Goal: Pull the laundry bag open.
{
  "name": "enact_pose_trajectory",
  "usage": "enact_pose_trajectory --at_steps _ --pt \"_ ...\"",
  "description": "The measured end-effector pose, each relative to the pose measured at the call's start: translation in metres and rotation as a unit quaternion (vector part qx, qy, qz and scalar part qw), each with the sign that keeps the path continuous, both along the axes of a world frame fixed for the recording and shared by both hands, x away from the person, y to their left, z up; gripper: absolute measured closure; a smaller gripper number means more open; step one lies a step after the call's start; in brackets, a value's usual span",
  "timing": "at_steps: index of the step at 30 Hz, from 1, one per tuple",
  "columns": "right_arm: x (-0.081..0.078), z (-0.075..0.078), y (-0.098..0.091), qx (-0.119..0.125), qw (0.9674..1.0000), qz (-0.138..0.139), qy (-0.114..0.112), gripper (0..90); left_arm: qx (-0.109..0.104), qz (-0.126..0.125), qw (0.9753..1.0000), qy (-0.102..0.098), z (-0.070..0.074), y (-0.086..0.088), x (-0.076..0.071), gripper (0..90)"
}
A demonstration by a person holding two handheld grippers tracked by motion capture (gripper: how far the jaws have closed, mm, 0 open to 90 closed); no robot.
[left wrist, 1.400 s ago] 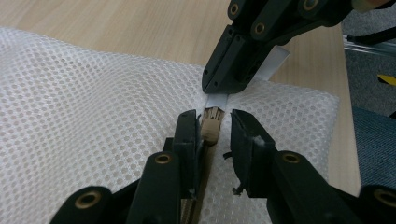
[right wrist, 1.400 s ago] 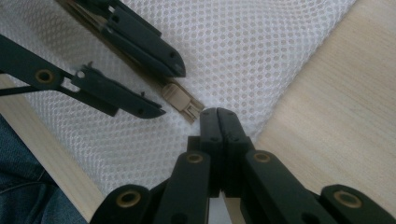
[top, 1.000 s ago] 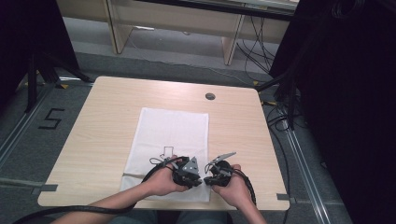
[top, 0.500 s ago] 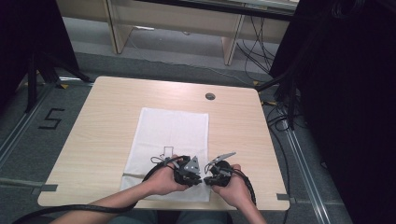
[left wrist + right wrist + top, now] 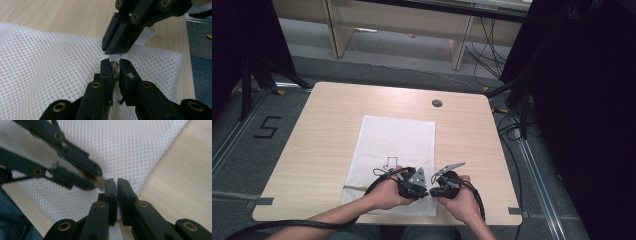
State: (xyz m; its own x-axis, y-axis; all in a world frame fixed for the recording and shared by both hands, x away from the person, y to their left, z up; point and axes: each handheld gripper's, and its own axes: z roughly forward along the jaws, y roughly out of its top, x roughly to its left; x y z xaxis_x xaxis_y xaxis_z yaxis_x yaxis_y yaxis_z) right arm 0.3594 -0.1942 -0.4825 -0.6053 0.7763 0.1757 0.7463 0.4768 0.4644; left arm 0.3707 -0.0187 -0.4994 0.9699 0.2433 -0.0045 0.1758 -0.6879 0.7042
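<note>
A white mesh bag lies flat on the wooden table. Both hands hold grippers tip to tip at its near right corner. My left gripper is shut on a small tan piece at the bag's edge; its jaws have just been closing. My right gripper meets it from the other side. Its jaws have just been opening and stand a narrow crack apart. A white tab runs behind them in the left gripper view. The tan piece pokes out of the left gripper's tips right beside my right jaws.
A round cable hole sits at the table's far side. Wooden furniture stands behind the table, and cables lie on the floor to the right. A "5" mark is on the floor at left. The table's front edge is just below the hands.
</note>
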Motion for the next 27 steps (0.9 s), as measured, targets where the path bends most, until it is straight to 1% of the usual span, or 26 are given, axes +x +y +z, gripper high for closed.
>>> enact_pose_trajectory --at_steps 1,3,4,6,7,8,9,10,11,12,13,15,16,17,18,19,21,22,23,25,26,27 --pt "0.0014 0.0004 -0.0001 0.0 0.9999 0.007 -0.011 86.8 0.0 0.0 1.0 0.0 0.0 -0.0001 0.0 81.3" --pt "0.0016 -0.0002 0.0009 0.0 1.0 0.002 0.001 87.3 -0.002 0.001 1.0 0.001 0.0001 -0.0003 0.0 81.4" --pt "0.0019 -0.0018 0.001 0.002 1.0 0.002 0.003 87.7 -0.003 0.002 1.0 0.001 0.0003 -0.0003 -0.0001 81.4" --pt "0.0006 -0.0027 0.0025 -0.004 1.0 -0.001 0.005 89.3 -0.002 0.002 1.0 0.001 0.0002 -0.0002 -0.0004 81.4" --pt "0.0003 -0.0026 0.0033 -0.008 1.0 0.0 0.004 89.8 0.0 0.002 1.0 0.0 0.0001 -0.0002 -0.0004 81.5" --pt "0.0006 -0.0037 0.0043 -0.014 0.9998 0.012 -0.008 90.0 -0.002 -0.003 1.0 -0.002 0.0005 0.0004 0.0002 87.2" --pt "0.0006 -0.0037 0.0043 -0.014 0.9998 0.012 -0.008 90.0 -0.004 0.002 1.0 0.002 0.0007 0.0005 -0.0005 87.2" --pt "0.0004 -0.0039 0.0047 -0.015 0.9997 0.014 -0.012 90.0 0.0 0.0 1.0 -0.001 0.001 0.0004 -0.0006 87.3" --pt "-0.001 -0.0033 0.0058 -0.02 0.9998 0.006 -0.006 90.0 0.0 -0.001 1.0 -0.002 0.0011 0.0001 -0.001 87.3" --pt "-0.0011 -0.0035 0.006 -0.021 0.9997 0.009 -0.009 90.0 -0.002 0.001 1.0 -0.001 0.0008 -0.0001 -0.0015 87.3" --pt "-0.002 -0.003 0.0065 -0.025 0.9997 0.003 -0.007 90.0 0.0 -0.003 1.0 -0.004 0.0011 0.0004 -0.0006 87.2" --pt "-0.002 -0.0032 0.0061 -0.022 0.9997 0.003 -0.005 90.0 -0.005 0.003 1.0 0.004 0.0 0.0007 -0.0009 87.1" --pt "-0.0004 -0.0044 0.005 -0.017 0.9997 0.014 -0.013 90.0 -0.003 0.0 1.0 0.0 0.0 0.0009 -0.0004 87.0" --pt "-0.0008 -0.0041 0.005 -0.017 0.9998 0.007 -0.008 90.0 -0.003 0.0 1.0 0.002 0.0 0.0007 -0.0007 87.0" --pt "-0.0007 -0.0041 0.0048 -0.015 0.9998 0.011 -0.008 90.0 -0.001 -0.003 1.0 -0.004 0.0004 0.0005 -0.0004 87.0" --pt "0.0002 -0.0048 0.0042 -0.014 0.9997 0.016 -0.014 90.0 -0.001 -0.002 1.0 -0.004 0.0004 0.0004 -0.0006 87.0" --pt "0.0004 -0.0048 0.004 -0.013 0.9997 0.015 -0.012 90.0 -0.002 -0.001 1.0 -0.005 -0.0007 0.0006 -0.0007 86.8" --pt "0.0005 -0.005 0.0037 -0.011 0.9998 0.014 -0.011 90.0 -0.001 0.001 1.0 0.001 -0.0023 0.0004 -0.0011 84.9" --pt "0.0005 -0.005 0.0037 -0.011 0.9998 0.014 -0.011 90.0 0.004 -0.001 1.0 0.007 -0.0037 0.0003 -0.0012 84.9" --pt "0.0012 -0.0055 0.0031 -0.009 0.9997 0.019 -0.013 90.0 0.002 -0.001 1.0 0.005 -0.0062 -0.0007 -0.002 84.2" --pt "0.0011 -0.0053 0.003 -0.009 0.9997 0.019 -0.011 90.0 0.003 -0.004 1.0 0.0 -0.0063 -0.0008 -0.0017 84.2" --pt "-0.0002 -0.0045 0.0037 -0.01 0.9999 0.007 -0.001 90.0 0.001 0.0 1.0 0.004 -0.0064 -0.0009 -0.002 84.7"
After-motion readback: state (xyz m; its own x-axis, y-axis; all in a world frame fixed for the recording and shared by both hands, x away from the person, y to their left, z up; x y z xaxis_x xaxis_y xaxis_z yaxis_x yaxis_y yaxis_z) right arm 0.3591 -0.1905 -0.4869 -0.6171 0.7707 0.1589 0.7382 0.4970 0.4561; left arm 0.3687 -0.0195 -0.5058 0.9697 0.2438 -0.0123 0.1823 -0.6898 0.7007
